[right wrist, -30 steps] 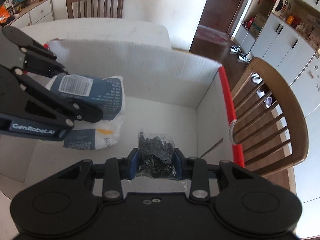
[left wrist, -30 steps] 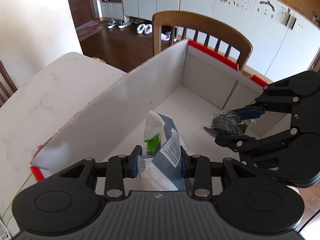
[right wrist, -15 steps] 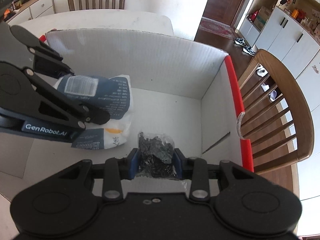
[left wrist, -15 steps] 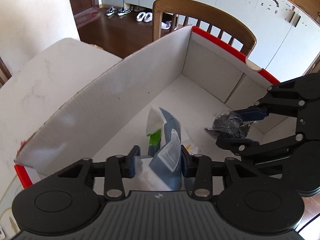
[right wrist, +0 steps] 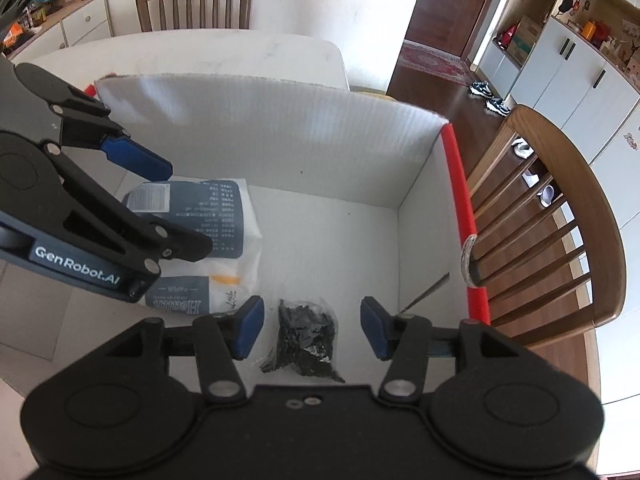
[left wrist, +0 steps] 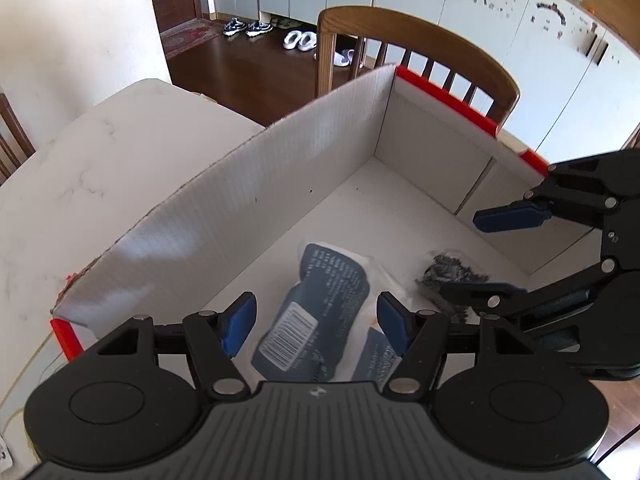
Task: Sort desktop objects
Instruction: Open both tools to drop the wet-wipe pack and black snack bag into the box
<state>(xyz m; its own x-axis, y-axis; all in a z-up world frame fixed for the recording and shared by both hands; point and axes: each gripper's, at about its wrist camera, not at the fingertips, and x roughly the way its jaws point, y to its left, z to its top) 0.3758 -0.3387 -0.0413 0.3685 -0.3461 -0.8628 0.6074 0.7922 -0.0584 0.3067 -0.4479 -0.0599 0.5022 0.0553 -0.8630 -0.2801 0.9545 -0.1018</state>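
A white cardboard box (left wrist: 280,184) (right wrist: 280,120) with red edges stands on the table. A blue and white tissue pack (left wrist: 320,304) (right wrist: 216,216) lies flat on the box floor. My left gripper (left wrist: 318,322) (right wrist: 160,196) hangs over it with its jaws opening, and the pads are clear of the pack. A small clear bag of black bits (right wrist: 306,336) (left wrist: 448,274) lies on the floor to the right. My right gripper (right wrist: 312,328) (left wrist: 492,252) straddles it, jaws opening too, with a gap on each side of the bag.
The white marble table (left wrist: 80,152) (right wrist: 240,52) stretches beyond the box's far wall. One wooden chair (left wrist: 420,56) (right wrist: 560,220) stands tight against the red-edged end of the box, and a second chair (right wrist: 196,0) is at the table's far side.
Both grippers have spread their jaws. The tissue pack dropped from the left gripper and now lies flat on the box floor. The bag of black bits left the right gripper's pads and rests below them.
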